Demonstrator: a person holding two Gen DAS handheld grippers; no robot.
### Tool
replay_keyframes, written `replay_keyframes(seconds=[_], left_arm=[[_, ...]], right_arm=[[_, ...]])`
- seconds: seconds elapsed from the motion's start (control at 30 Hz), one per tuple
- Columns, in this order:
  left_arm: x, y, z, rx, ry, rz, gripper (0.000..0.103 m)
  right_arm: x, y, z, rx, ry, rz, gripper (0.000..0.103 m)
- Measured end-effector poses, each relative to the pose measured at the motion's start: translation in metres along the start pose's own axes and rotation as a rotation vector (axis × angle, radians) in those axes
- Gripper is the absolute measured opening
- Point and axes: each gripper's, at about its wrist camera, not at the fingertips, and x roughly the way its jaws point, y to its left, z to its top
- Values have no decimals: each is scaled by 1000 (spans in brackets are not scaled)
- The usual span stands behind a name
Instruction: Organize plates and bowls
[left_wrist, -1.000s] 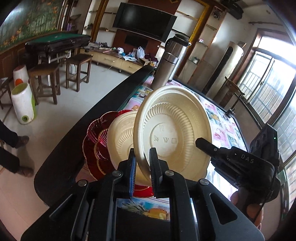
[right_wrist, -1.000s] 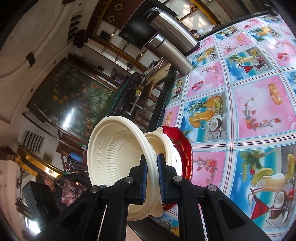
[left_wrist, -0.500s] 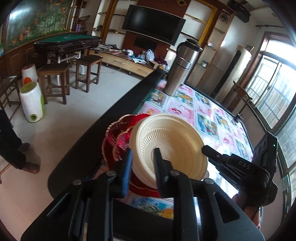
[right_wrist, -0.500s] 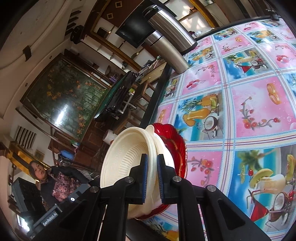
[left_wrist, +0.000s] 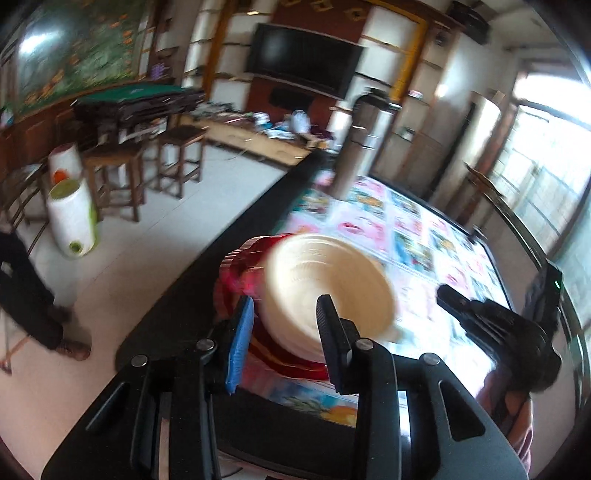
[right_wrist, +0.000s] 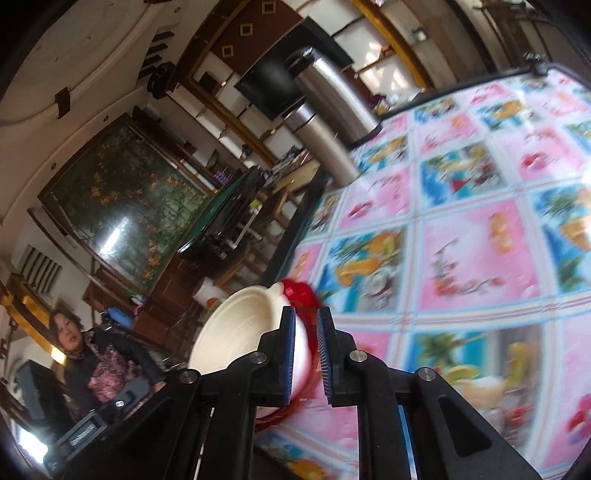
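We see the cream bowl nested on the red plates; left tongs released, right tongs parted, nothing left visible.

Blurred cream bowl atop red plates, beyond wide-spread left hand-held gripper

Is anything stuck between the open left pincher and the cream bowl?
No. The left gripper is open with the cream bowl straight ahead, sitting on the red plates. Nothing visible stands between them.
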Motion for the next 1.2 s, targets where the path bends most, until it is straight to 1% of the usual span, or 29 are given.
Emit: replay_keyframes(seconds=[0.07,0.1,0.13,0.2,0.23,0.3,0.37,0.43,0.5,0.53,0.6,0.67,0.73,0.83,0.97,1.2], left_arm=[[-3,-19,-2,52,-7,-38,47],[-4,-26,-3,69,-11,-52,56],[-6,-34,-5,86,-21,-58,63],[-10,-50,-8,125,-49,-39,69],[-11,-57,-8,140,-59,-21,74],[-12,-64,-9,161,-75,17,78],[-12,-71,-11,177,-86,54,78],[-11,-75,-15,185,-81,84,79],[-11,-77,-19,187,-88,114,79],[-12,-77,-22,185,-99,135,79],[-14,-75,-26,174,-113,165,79],[-17,-71,-27,148,-121,177,79],[-21,-65,-30,126,-122,187,79],[-28,-56,-33,87,-138,203,79],[-36,-41,-38,38,-147,203,79],[-42,-27,-50,24,-145,234,79]], right_arm=[[-12,-7,2,-13,-22,-34,25],[-20,-11,3,-18,-37,-50,37],[-28,-14,4,-21,-56,-63,49],[-44,-19,4,-37,-95,-82,57],[-51,-19,3,-48,-109,-90,60],[-66,-18,0,-79,-135,-93,63],[-76,-13,-5,-115,-146,-83,65],[-86,-3,-16,-182,-159,-66,65],[-95,9,-29,-241,-193,-52,67],[-97,14,-34,-263,-201,-39,69],[-101,22,-45,-290,-213,-5,69],[-104,27,-53,-293,-221,28,72],[-105,32,-60,-299,-222,49,72],[-100,40,-69,-313,-193,68,72],[-93,52,-83,-353,-160,74,72],[-93,70,-102,-421,-160,75,72]])
